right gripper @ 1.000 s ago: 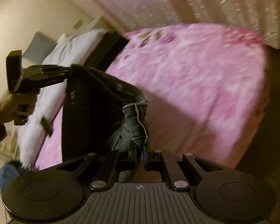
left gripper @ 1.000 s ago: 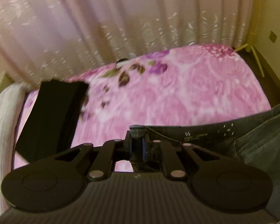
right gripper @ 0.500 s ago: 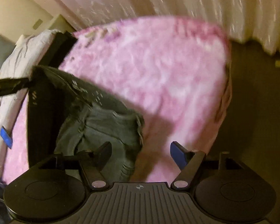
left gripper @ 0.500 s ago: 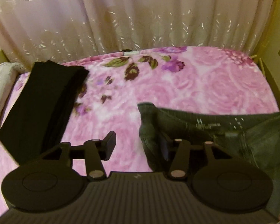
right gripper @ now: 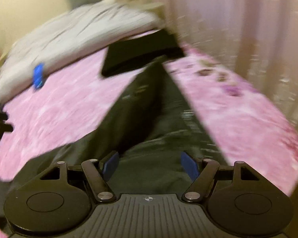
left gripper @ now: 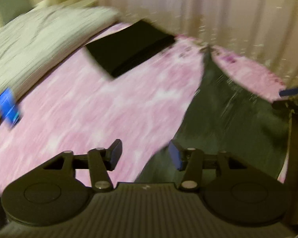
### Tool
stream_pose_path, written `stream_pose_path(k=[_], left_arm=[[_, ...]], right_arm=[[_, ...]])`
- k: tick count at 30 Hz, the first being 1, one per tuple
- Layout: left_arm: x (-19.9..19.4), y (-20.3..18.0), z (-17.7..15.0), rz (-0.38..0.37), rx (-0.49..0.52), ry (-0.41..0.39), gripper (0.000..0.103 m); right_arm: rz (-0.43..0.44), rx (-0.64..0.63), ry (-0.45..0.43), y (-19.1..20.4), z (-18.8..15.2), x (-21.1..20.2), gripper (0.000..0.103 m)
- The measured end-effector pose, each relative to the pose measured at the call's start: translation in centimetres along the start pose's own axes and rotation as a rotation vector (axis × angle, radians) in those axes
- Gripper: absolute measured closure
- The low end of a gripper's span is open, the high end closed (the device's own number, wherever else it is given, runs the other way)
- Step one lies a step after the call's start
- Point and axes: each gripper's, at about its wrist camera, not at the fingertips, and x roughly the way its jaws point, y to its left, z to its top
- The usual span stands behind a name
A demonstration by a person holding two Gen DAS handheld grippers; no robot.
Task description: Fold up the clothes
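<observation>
Dark grey jeans (left gripper: 228, 119) lie stretched across the pink flowered blanket (left gripper: 89, 109), running away from both cameras; both views are blurred. My left gripper (left gripper: 145, 154) hovers over the blanket beside the jeans' left edge, its jaws opening with nothing between them. My right gripper (right gripper: 149, 164) stands open above the near end of the jeans (right gripper: 149, 123), its blue pads (right gripper: 189, 167) clear of the cloth. The right gripper's tip (left gripper: 288, 93) shows at the right edge of the left wrist view.
A folded black garment (left gripper: 129, 49) lies at the far side of the bed, also black garment (right gripper: 143, 55). A pale duvet (left gripper: 39, 39) is heaped on the left, with a small blue object (left gripper: 9, 107) at its edge. Curtains (left gripper: 228, 19) hang behind the bed.
Both grippers let go of the jeans and opened. The jeans dropped flat onto the blanket. Both cameras swung round and rolled, so the duvet and blue object came into view.
</observation>
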Motion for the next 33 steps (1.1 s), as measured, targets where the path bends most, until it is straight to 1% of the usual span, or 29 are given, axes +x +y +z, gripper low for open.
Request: stream_pose_path(k=[2,4,6,8,10,11,13,14,16,19,20,21,22,24,26,28,30,31,32,33], left_arm=[[-1.1,1.2,-3.8,0.033,-0.06,0.028,0.042],[-1.7,1.8,-7.5,0.051,-0.068,0.058,0.041],[-2.0,2.2,-10.9,0.044,-0.053,0.092,0.041],[-1.9,2.2,-13.6,0.017,-0.051,0.106,0.041],[-1.8,2.8,-15.7,-0.01,-0.081,0.118,0.041],[-2.0,3.3,-16.5,-0.013,-0.097,0.117,0.041],[-2.5,4.1,-17.7,-0.011,-0.13,0.108,0.04],[-3.0,4.7,-18.1,-0.005,-0.155,0.1,0.038],[-4.2,5.8,-18.7,0.003,-0.192,0.076,0.035],[-6.0,7.1,-18.9,0.026,-0.204,0.046,0.033],[-6.5,7.3,-19.0,0.033,-0.2,0.038,0.032],[-7.0,7.4,-19.0,0.041,-0.192,0.033,0.03],[-7.3,7.3,-19.2,0.046,-0.178,0.033,0.029],[-7.8,7.0,-19.8,0.047,-0.145,0.035,0.029],[-7.6,6.0,-20.6,0.026,-0.096,0.048,0.028],[-6.9,4.4,-21.4,-0.003,-0.036,0.071,0.028],[-5.7,2.4,-21.9,-0.014,0.04,0.092,0.028],[-4.8,1.4,-22.1,-0.017,0.075,0.108,0.028],[-3.8,0.5,-22.4,-0.014,0.101,0.127,0.03],[-2.6,-0.1,-22.6,-0.009,0.116,0.153,0.037]], right_arm=[[0.032,-0.084,0.063,1.8,0.5,2.5,0.03],[0.051,-0.164,0.124,3.6,0.7,5.2,0.03],[0.04,-0.22,0.183,5.4,0.6,7.7,0.03],[0.01,-0.263,0.238,7.5,0.6,9.9,0.03],[-0.025,-0.297,0.287,10.0,0.7,11.7,0.03],[-0.035,-0.305,0.292,11.5,0.9,12.3,0.03],[-0.036,-0.317,0.283,14.2,1.5,13.5,0.03],[-0.023,-0.327,0.253,15.7,2.2,13.8,0.03],[0.011,-0.336,0.162,18.3,3.7,13.6,0.03],[0.083,-0.356,0.036,21.0,6.1,11.8,0.03],[0.094,-0.36,0.003,21.5,6.7,11.1,0.024],[0.086,-0.361,-0.017,21.5,6.7,10.3,0.011],[0.077,-0.361,-0.037,21.4,6.8,9.5,0.008],[0.056,-0.356,-0.045,20.2,6.0,8.2,0.007],[0.014,-0.37,-0.014,18.2,4.4,7.4,0.007],[-0.028,-0.415,0.041,15.6,2.6,7.4,0.007],[-0.065,-0.493,0.103,12.8,1.2,8.1,0.007],[-0.089,-0.561,0.125,11.6,0.6,8.6,0.007],[-0.12,-0.676,0.125,11.0,0.2,9.2,0.007],[-0.142,-0.809,0.103,10.7,-0.1,9.7,0.007]])
